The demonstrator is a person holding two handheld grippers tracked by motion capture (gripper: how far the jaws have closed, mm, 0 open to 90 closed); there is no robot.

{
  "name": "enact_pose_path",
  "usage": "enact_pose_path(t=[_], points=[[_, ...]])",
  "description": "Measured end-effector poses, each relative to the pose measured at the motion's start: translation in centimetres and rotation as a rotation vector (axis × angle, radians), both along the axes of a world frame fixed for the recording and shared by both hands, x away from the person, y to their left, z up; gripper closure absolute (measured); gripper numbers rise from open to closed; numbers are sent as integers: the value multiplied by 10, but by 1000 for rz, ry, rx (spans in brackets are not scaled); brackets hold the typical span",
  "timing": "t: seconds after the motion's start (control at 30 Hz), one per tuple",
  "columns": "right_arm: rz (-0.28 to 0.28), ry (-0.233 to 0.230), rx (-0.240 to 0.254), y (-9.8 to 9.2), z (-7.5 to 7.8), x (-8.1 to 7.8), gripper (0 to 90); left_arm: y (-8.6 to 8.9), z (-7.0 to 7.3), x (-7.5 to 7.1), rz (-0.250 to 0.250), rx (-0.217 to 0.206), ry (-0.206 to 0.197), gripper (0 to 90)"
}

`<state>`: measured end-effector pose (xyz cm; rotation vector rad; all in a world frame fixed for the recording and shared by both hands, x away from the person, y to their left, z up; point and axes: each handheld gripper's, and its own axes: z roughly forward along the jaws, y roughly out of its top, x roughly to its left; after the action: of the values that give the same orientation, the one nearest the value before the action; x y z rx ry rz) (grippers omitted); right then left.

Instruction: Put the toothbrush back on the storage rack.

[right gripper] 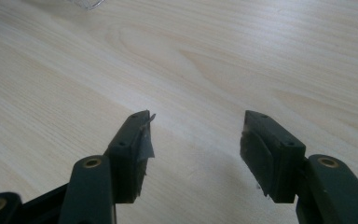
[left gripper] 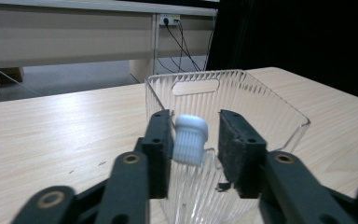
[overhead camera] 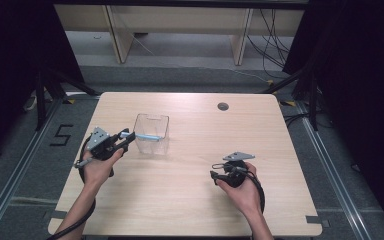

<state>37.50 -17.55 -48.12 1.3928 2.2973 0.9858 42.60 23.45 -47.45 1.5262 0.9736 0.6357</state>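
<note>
Two grippers seen | left gripper (left gripper: 196, 140): jaws parted, tube (left gripper: 190, 139) between them over bin (left gripper: 279, 112) rim | right gripper (right gripper: 196, 140): jaws spread wide, nothing held, well right of bin

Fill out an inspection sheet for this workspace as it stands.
Surface: light wooden table, round grommet hole near far edge.
Job's things: clear ribbed plastic bin; pale blue pen-like stick with ridged white cap lying across its rim.
Clutter: nothing seen.
Grippers: left gripper jaws parted, cap between them touching one pad; right gripper open, holding nothing, above bare wood.
Cables: black cable trailing from left gripper; wires on floor behind.
Surroundings: dark curtains, wooden furniture beyond.
</note>
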Motion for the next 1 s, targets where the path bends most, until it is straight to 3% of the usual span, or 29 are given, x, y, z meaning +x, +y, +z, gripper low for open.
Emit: enact_pose_path(t=[0.2, 0.3, 0.33, 0.47, 0.6, 0.77, 1.0], points=[[11, -10, 1, -1, 0, 1, 432, 5, -2, -7, 13, 59, -5, 491], [-12, 4, 7, 0, 0, 0, 431, 8, -3, -11, 20, 66, 4, 441], [2, -11, -2, -1, 0, 1, 431, 9, -3, -12, 20, 66, 7, 431], [-11, 6, 6, 1, 0, -1, 431, 13, -4, -18, 28, 73, 14, 398], [1, -9, 0, 0, -1, 1, 431, 16, -5, -24, 27, 87, 22, 381], [5, 13, 21, 0, -2, 1, 430, 21, -8, -30, 25, 96, 23, 369], [-5, 6, 17, 1, -2, 0, 429, 27, -12, -40, 34, 122, 36, 354]])
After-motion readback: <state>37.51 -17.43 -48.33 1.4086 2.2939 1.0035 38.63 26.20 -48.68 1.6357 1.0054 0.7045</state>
